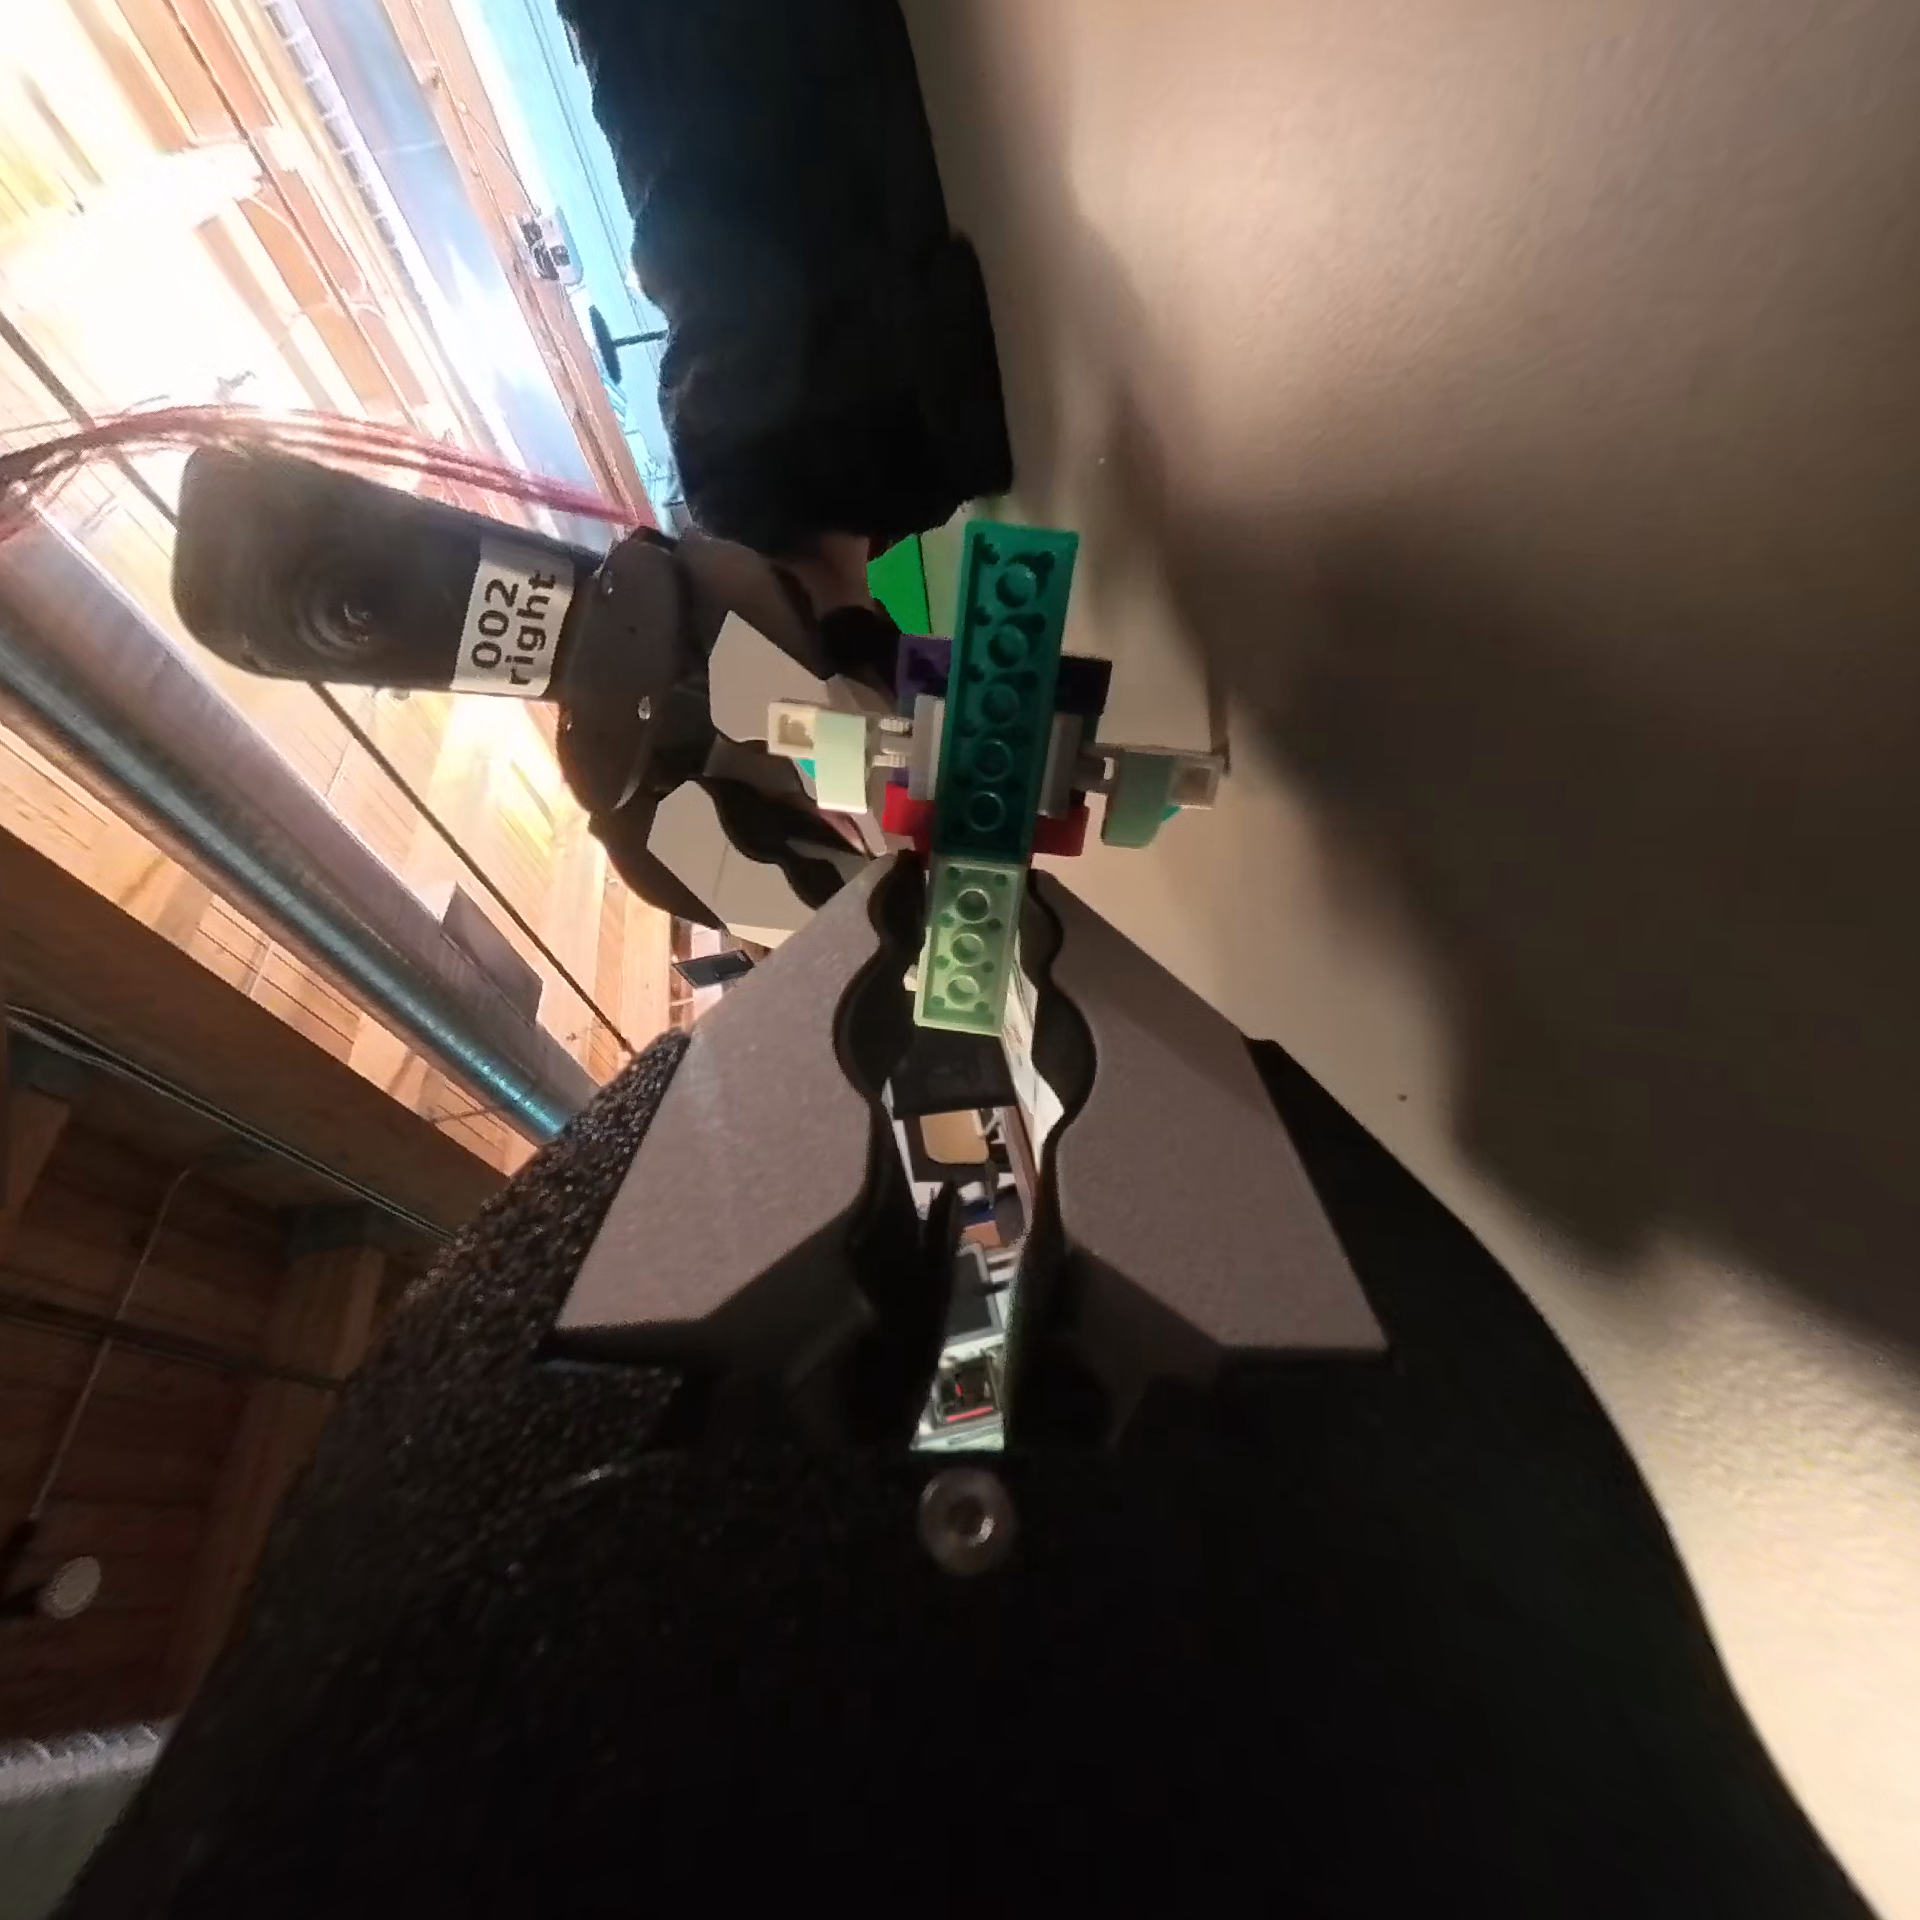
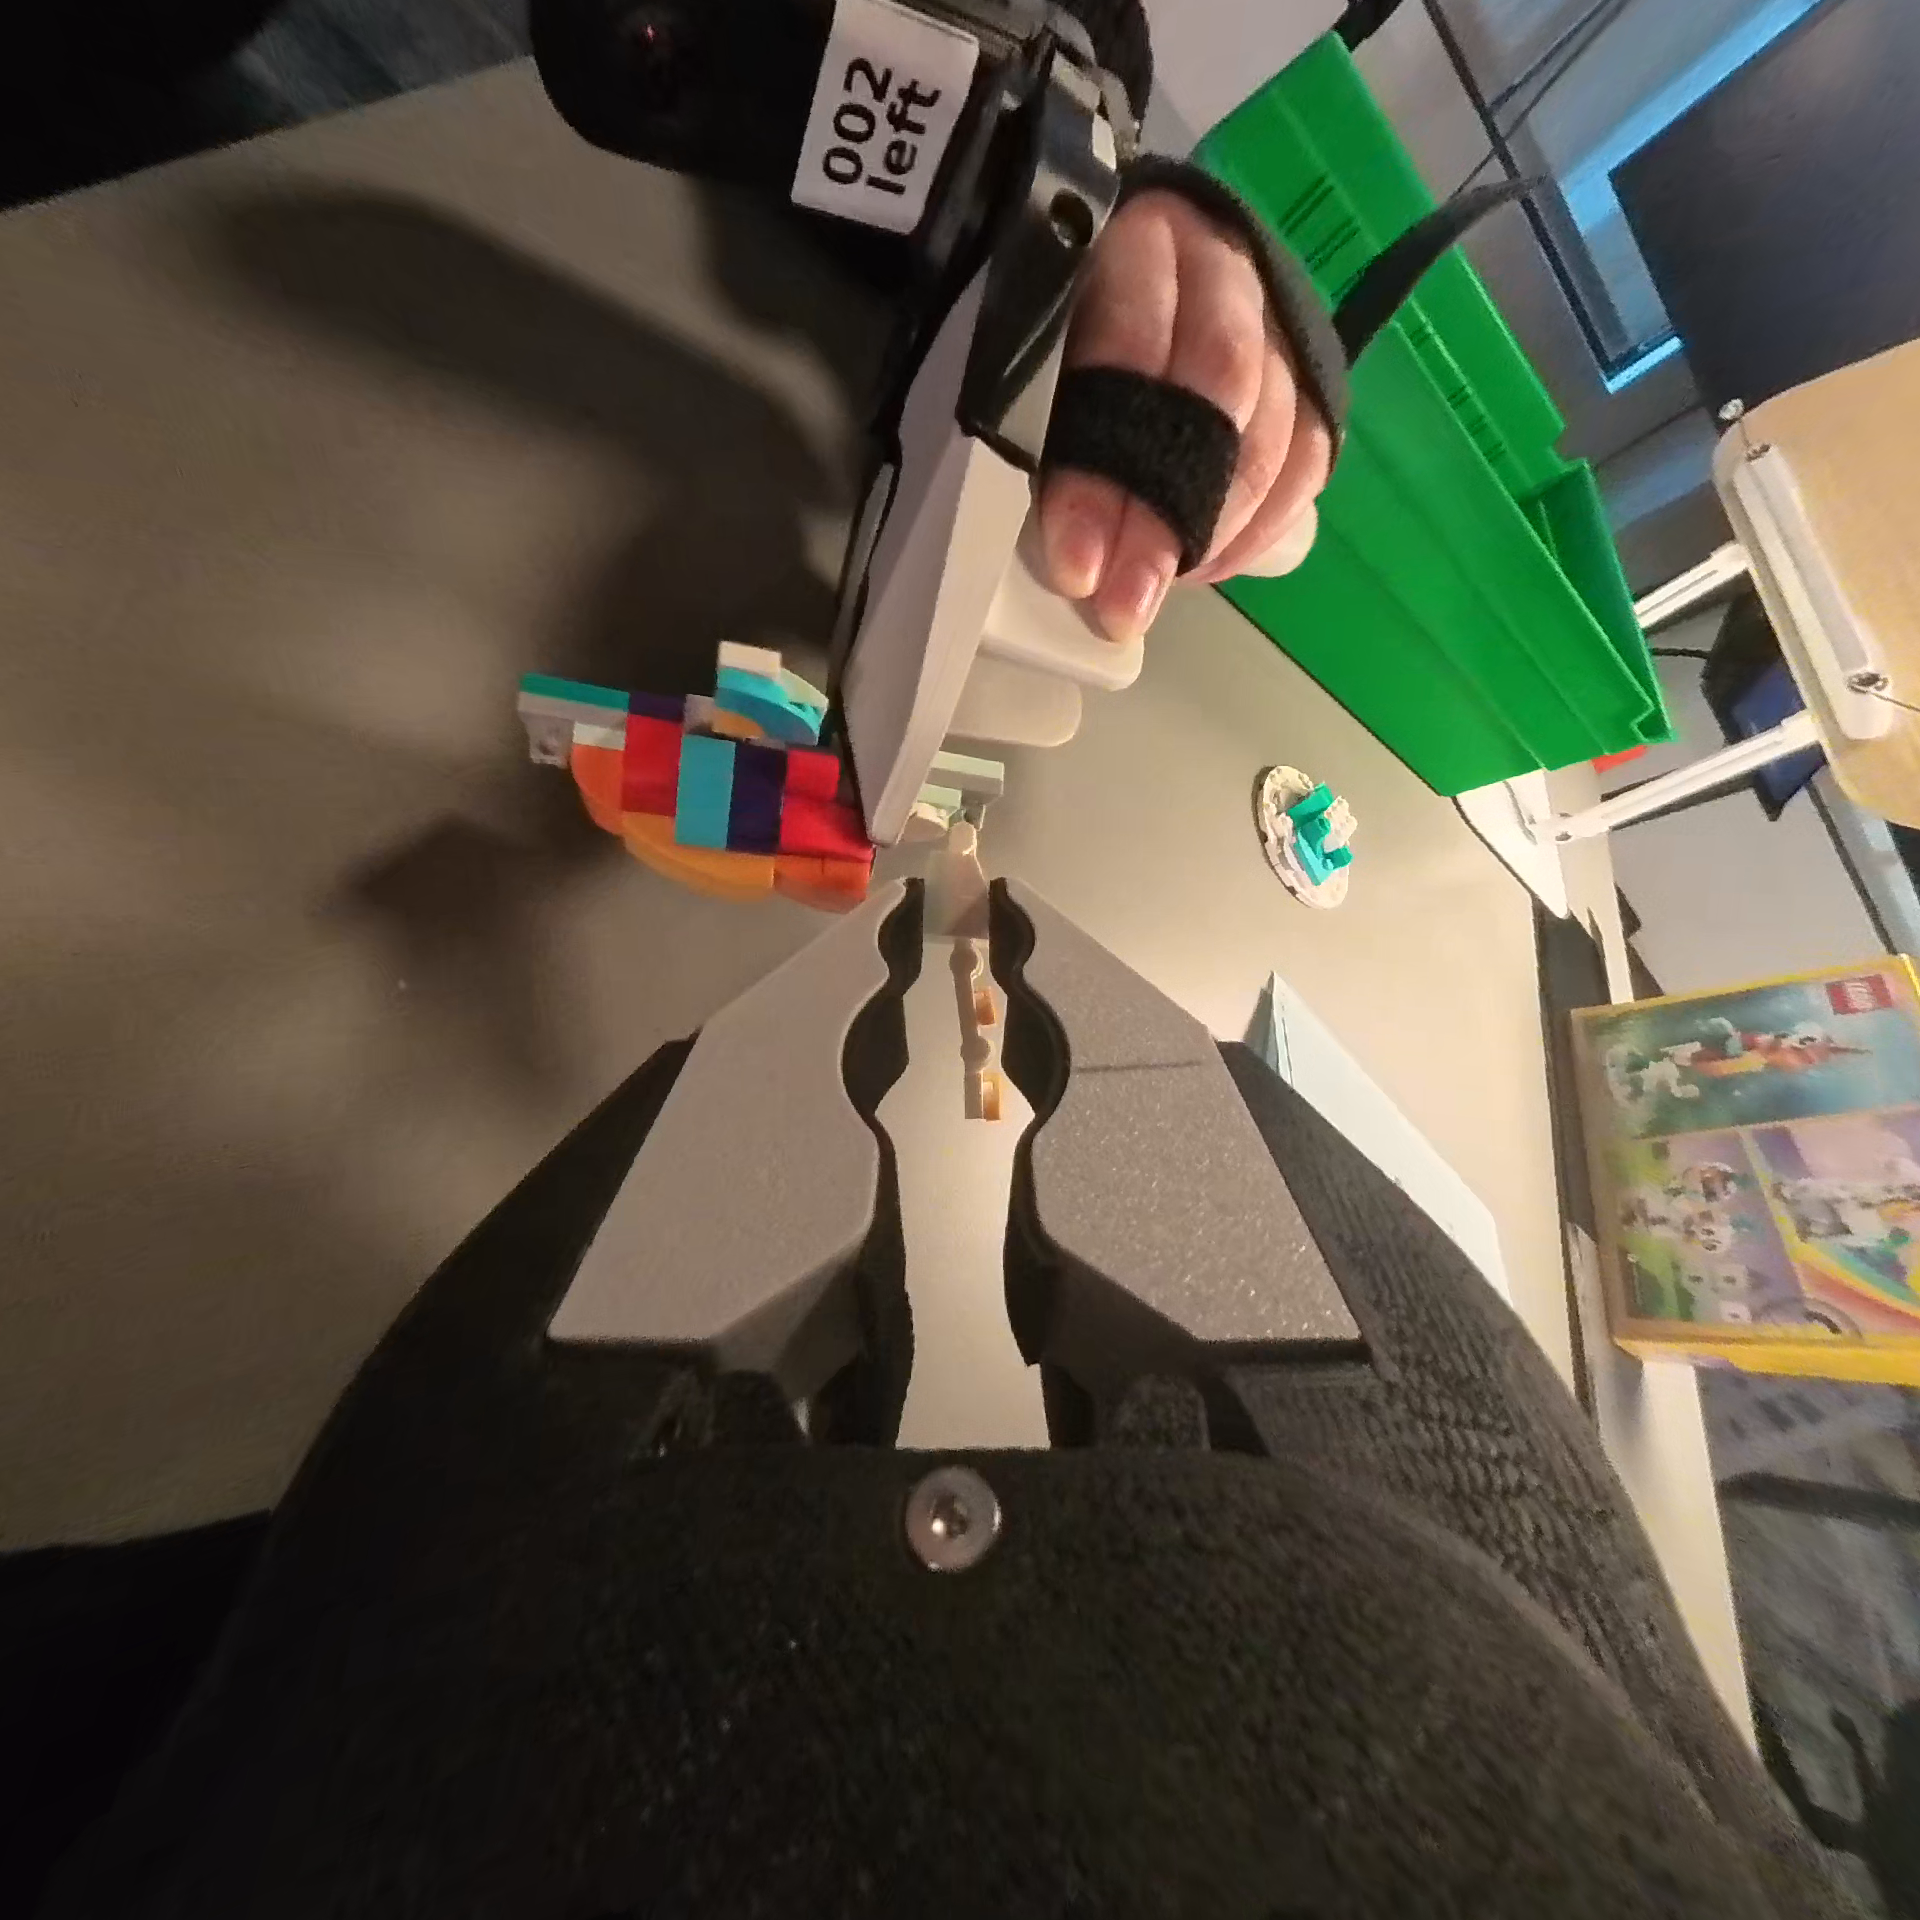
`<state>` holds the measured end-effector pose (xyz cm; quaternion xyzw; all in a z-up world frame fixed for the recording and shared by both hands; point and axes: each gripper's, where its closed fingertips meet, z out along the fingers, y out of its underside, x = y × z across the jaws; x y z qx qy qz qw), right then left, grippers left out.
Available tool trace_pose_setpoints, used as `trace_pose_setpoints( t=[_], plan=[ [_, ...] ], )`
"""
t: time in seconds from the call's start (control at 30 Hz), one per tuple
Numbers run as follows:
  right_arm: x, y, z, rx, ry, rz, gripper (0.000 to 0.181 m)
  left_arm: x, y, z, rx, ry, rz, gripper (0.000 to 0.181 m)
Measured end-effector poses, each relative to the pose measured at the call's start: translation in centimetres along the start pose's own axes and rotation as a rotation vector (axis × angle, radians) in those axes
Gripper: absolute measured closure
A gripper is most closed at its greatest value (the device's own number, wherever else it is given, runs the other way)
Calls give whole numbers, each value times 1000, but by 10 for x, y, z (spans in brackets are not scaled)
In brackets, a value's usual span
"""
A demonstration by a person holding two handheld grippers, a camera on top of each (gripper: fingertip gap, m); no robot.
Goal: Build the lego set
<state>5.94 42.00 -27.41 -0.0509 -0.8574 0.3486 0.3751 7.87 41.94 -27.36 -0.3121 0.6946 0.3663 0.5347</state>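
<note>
The Lego model has a long teal plate (image 1: pixel 1003 686) joined to a light green plate (image 1: pixel 964 956), with red, purple and grey bricks behind. My left gripper (image 1: pixel 971 894) is shut on the light green end and holds the model in the air. In the right wrist view the model (image 2: pixel 727 800) shows red, teal, purple and orange bricks at the left gripper's (image 2: pixel 888 810) tip. My right gripper (image 2: pixel 954 899) is shut on a pale side piece (image 2: pixel 958 883) of the model, and a small tan-and-white part (image 2: pixel 977 1039) hangs between its jaws. The right gripper also shows in the left wrist view (image 1: pixel 831 753), at the model's white side piece (image 1: pixel 842 764).
A round white plate with teal bricks (image 2: pixel 1304 826) lies on the beige table (image 2: pixel 312 935). A green bin (image 2: pixel 1434 468) stands at the back right. The Lego box (image 2: pixel 1756 1164) and a white sheet (image 2: pixel 1351 1122) lie to the right. A black sleeve (image 1: pixel 810 260) is above the model.
</note>
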Motion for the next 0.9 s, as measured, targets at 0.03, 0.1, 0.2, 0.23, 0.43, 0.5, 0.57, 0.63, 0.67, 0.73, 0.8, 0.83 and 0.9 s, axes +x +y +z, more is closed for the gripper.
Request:
trace_pose_setpoints(
  t=[0.03,0.1,0.2,0.23,0.43,0.5,0.57,0.63,0.67,0.73,0.8,0.83,0.9],
  plan=[
    [0,0,0,0,-6,0,170,0,0,0,0,0,5,167],
    [-1,-1,-1,1,-22,-3,170,0,-1,0,4,-2,27,166],
    [-2,-4,-1,11,-51,1,171,-1,-2,0,18,-2,35,166],
    [-2,-5,-1,16,-62,5,171,-1,-3,-1,24,-1,33,166],
    [-1,-9,-1,57,-128,88,171,1,-1,0,37,7,14,166],
    [1,-13,-1,79,-135,105,171,1,-1,0,44,4,16,166],
    [2,-13,-1,92,-135,109,171,1,-1,0,50,-2,21,166],
    [2,-12,-1,97,-140,104,171,1,-1,0,55,-8,22,166],
    [2,-13,-1,106,-142,107,171,1,-2,0,58,-15,22,166],
    [2,-13,-2,131,-144,123,171,0,-2,-1,64,-25,27,166],
    [1,-14,-3,170,-154,152,171,0,-4,-1,72,-39,47,166],
    [1,-15,-4,188,-160,161,171,-1,-4,-1,74,-47,60,166],
    [0,-17,-5,214,-168,165,171,-2,-6,-1,74,-66,94,166]
  ],
)
